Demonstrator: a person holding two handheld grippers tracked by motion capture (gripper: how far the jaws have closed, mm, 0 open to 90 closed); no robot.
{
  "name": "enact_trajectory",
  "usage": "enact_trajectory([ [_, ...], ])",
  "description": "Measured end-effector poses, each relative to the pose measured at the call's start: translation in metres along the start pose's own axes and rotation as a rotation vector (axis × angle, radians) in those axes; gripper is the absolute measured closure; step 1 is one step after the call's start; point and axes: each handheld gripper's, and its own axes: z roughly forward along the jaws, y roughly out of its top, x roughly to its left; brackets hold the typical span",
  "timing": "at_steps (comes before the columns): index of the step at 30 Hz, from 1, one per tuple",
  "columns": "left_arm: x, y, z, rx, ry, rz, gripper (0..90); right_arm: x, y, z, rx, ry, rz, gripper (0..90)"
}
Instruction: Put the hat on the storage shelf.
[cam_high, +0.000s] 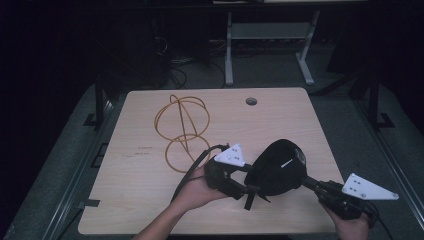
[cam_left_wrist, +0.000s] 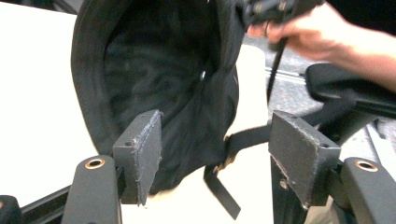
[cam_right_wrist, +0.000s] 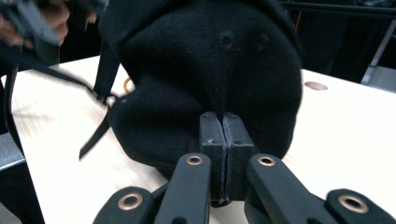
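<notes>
Near the counter's (cam_high: 150, 200) front edge, the right hand-held gripper (cam_right_wrist: 223, 140) pinches the black cap (cam_high: 280, 167) by its fabric, lifting it clear, while the left hand-held gripper (cam_left_wrist: 215, 149) stands wide, empty, beside the strap (cam_left_wrist: 247, 136).

On the table (cam_high: 150, 210), the cap (cam_high: 280, 167) sits toward the near right, between the 2 claws: the left claw (cam_high: 240, 187) just at its left, the right claw (cam_high: 306, 183) at its right edge. The cable loops (cam_high: 182, 131) lie behind and left of the cap. A hole (cam_high: 251, 101) lies at the table's far edge.
</notes>
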Motion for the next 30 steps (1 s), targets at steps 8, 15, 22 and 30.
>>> enact_trajectory([
  [8,0.005,-0.032,-0.014,-0.010,0.036,-0.042,31.4,-0.007,0.030,-0.003,0.002,0.030,-0.002,89.1],
  [15,0.007,-0.057,-0.023,-0.007,0.059,-0.074,31.2,-0.016,0.053,0.004,0.005,0.093,0.045,89.1],
  [22,0.007,-0.074,-0.023,0.021,0.061,-0.086,30.6,-0.017,0.072,0.019,0.072,0.138,0.064,89.1],
  [30,0.008,-0.080,-0.025,0.016,0.062,-0.074,30.2,-0.022,0.095,0.036,0.088,0.188,0.109,89.0],
])
